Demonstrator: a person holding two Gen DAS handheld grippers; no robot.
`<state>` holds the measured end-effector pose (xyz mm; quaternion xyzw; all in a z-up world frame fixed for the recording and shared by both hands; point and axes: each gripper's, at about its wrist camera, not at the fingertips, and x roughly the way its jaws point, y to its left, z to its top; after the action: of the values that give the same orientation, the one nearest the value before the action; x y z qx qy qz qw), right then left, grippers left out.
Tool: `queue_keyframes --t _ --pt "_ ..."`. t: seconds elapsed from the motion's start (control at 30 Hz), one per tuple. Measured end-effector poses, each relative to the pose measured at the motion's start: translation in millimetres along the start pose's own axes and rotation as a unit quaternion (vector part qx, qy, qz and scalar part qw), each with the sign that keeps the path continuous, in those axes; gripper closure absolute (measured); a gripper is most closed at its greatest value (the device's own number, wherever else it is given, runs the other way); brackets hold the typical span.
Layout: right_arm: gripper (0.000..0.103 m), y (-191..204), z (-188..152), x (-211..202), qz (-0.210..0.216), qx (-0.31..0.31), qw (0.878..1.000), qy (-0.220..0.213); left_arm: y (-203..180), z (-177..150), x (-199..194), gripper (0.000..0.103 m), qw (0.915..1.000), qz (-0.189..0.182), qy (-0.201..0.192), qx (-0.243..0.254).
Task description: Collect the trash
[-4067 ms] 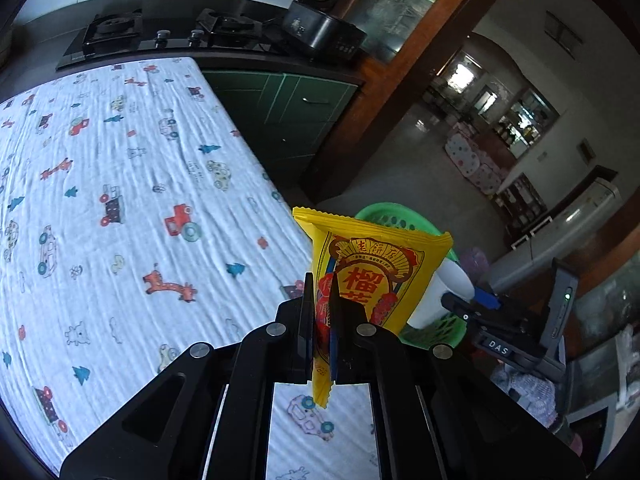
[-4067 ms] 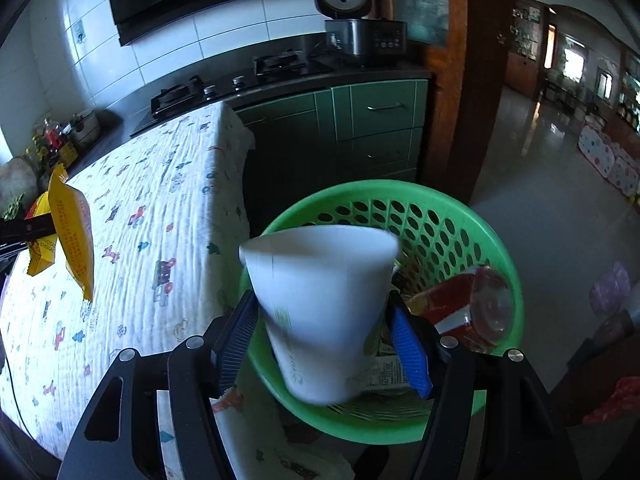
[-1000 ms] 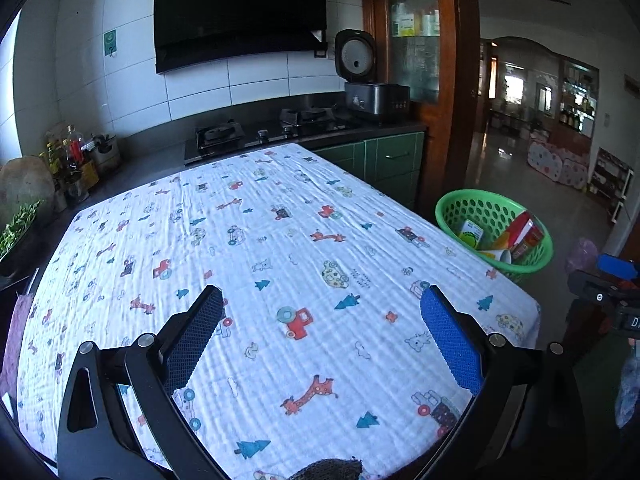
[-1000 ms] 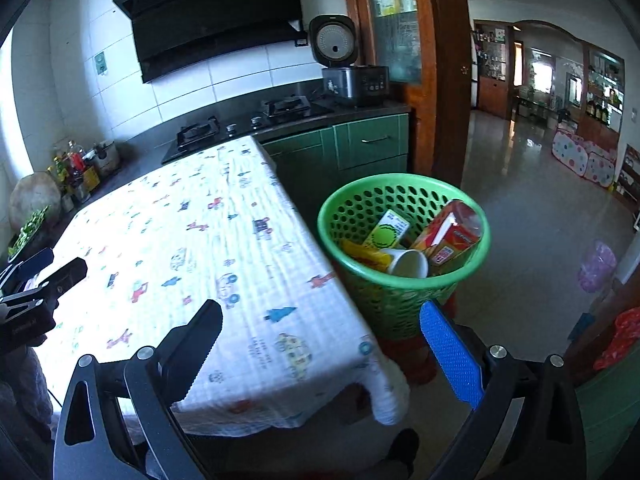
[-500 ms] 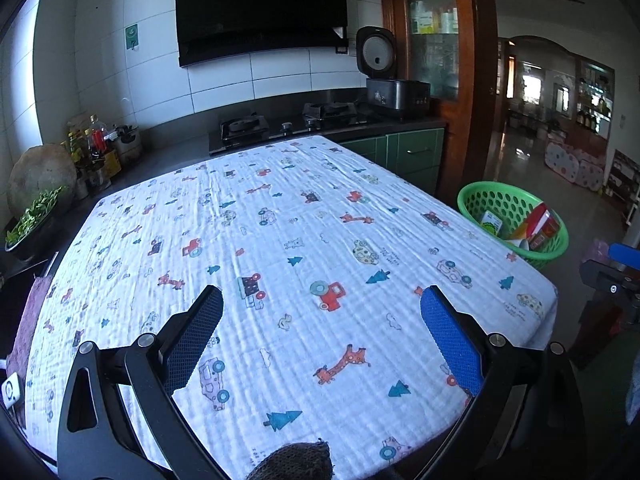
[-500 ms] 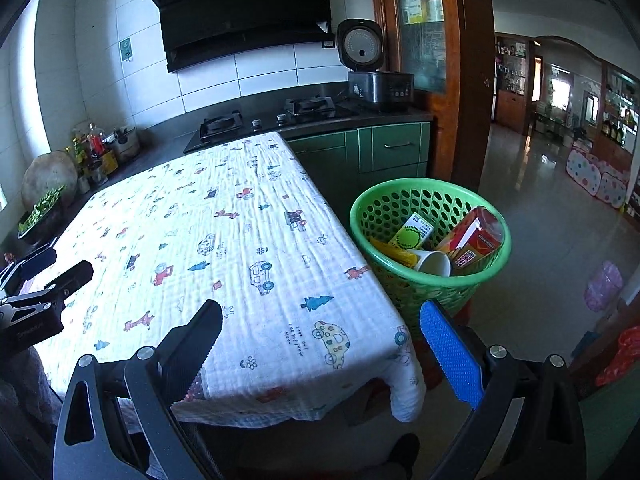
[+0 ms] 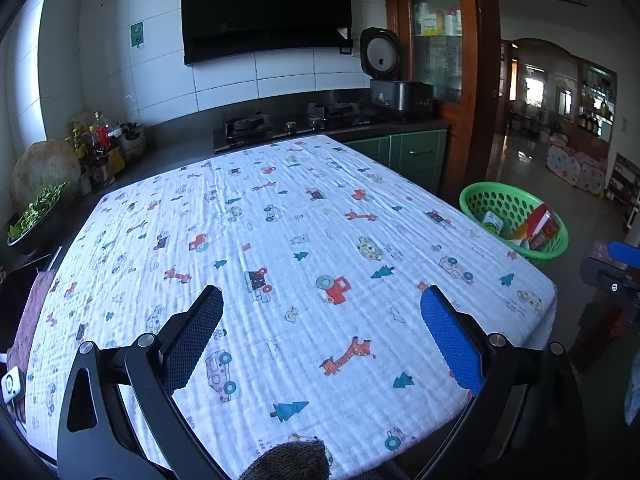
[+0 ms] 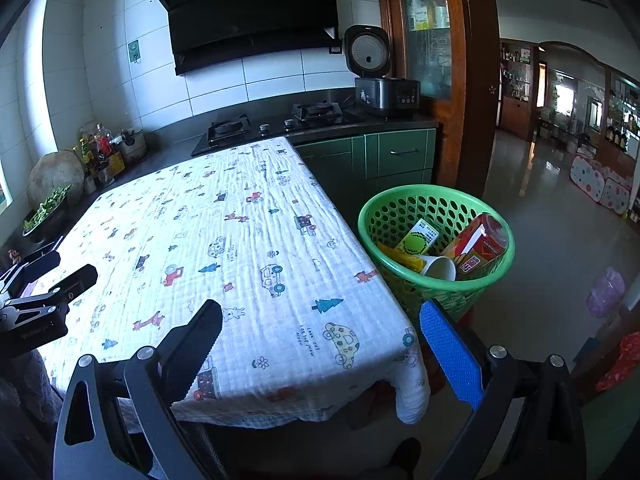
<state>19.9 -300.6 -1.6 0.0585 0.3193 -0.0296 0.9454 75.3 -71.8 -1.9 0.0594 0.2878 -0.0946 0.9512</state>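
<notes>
Over on the left side, my left tongs [image 7: 320, 320] hang above the table [image 7: 280, 220] spread wide with nothing between them, where a few seconds back they were pinching a yellow snack bag. The cartoon-print cloth [image 8: 240, 240] has no litter on it that I can see, just the printed cars and giraffes. Moving right, my right tongs [image 8: 320, 332] are just as wide apart and empty too; the white paper cup [image 8: 440, 268] they were holding over the bin a moment ago now lies on its side inside the green basket [image 8: 400, 200]. That basket sits on the floor just beside the table's right edge, and it's got the cup, a green-and-white carton [image 8: 418, 238], a red box [image 8: 480, 244] and something yellow [image 8: 400, 258] that I'd guess is my snack bag. So both drops went in and I've pulled back from the bin. Looks to me like the trash run is pretty much done, unless something's hiding out of view.
</notes>
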Motion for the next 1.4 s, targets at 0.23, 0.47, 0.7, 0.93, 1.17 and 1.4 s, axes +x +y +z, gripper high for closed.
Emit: queue_keyframes --t 0.23,0.47,0.7,0.93,1.17,1.4 --pt "0.007 8 0 0 0.003 -0.008 1.0 0.0 5 -2 1 0.005 1.0 0.001 0.002 -0.004" --pt "0.007 12 -1 1 0.004 -0.013 1.0 0.0 8 -4 2 0.005 1.0 0.003 0.006 -0.006" --pt "0.007 12 -2 2 0.005 -0.011 1.0 0.001 8 -4 3 0.005 1.0 0.003 0.007 -0.003" --pt "0.007 12 -3 1 0.006 -0.01 1.0 0.001 6 -5 3 0.005 1.0 0.003 0.008 -0.002" --pt "0.007 11 -4 1 0.007 -0.007 1.0 0.002 6 -4 3 0.005 1.0 0.003 0.008 -0.002" --pt "0.007 11 -4 2 0.009 -0.006 1.0 0.003 5 -5 3 0.005 1.0 0.003 0.009 -0.001"
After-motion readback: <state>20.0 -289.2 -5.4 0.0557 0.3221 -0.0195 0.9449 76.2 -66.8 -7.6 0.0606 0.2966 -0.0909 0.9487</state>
